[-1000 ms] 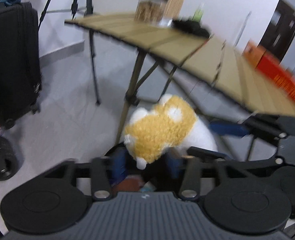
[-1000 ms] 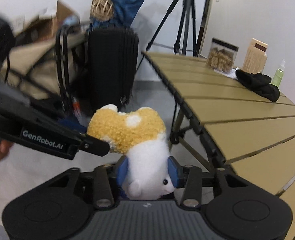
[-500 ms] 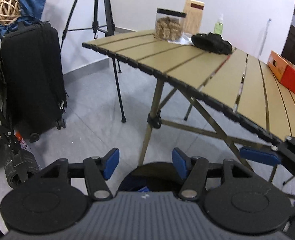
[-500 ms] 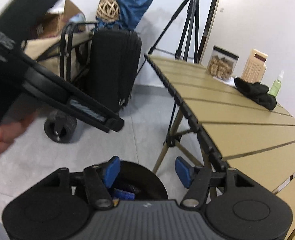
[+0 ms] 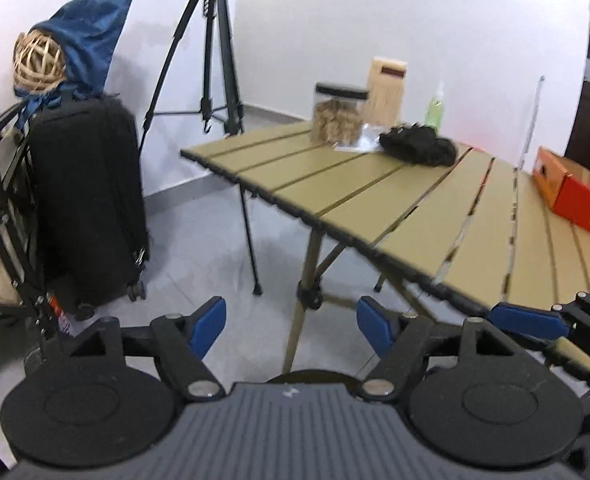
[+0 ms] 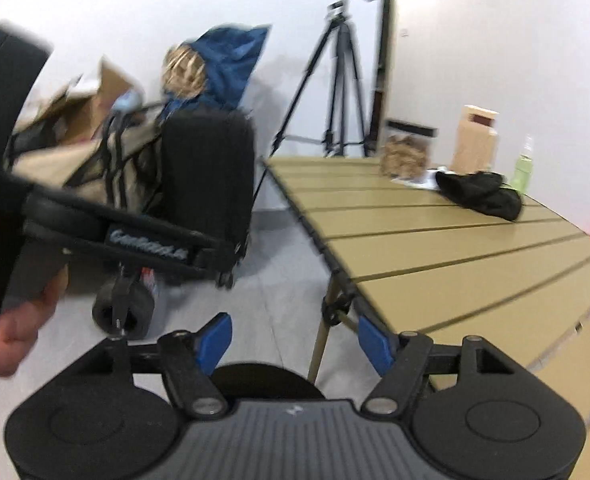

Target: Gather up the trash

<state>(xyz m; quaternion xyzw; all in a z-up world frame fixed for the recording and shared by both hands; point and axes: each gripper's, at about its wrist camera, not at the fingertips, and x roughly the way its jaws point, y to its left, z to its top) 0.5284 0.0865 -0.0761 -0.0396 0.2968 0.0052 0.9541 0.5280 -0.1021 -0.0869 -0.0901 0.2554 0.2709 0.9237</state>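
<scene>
Now both tools (image 5: 291, 325) (image 6: 294, 339) gape level over floor (image 5: 223, 240)

The bin (image 6: 267, 378) is a round, dark container standing upright on the grey floor. In the right wrist view it sits at 6 o'clock, with only the upper arc of its rim showing. It lies just at 9 o'clock from the table leg (image 6: 319, 344). Its inside is too dark to make out. In the left wrist view only a thin dark sliver (image 5: 307, 377) shows at 6 o'clock.

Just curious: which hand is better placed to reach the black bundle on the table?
Probably right: the right gripper, jaws open, sits beside the table holding the black bundle; left gripper farther off.
</scene>
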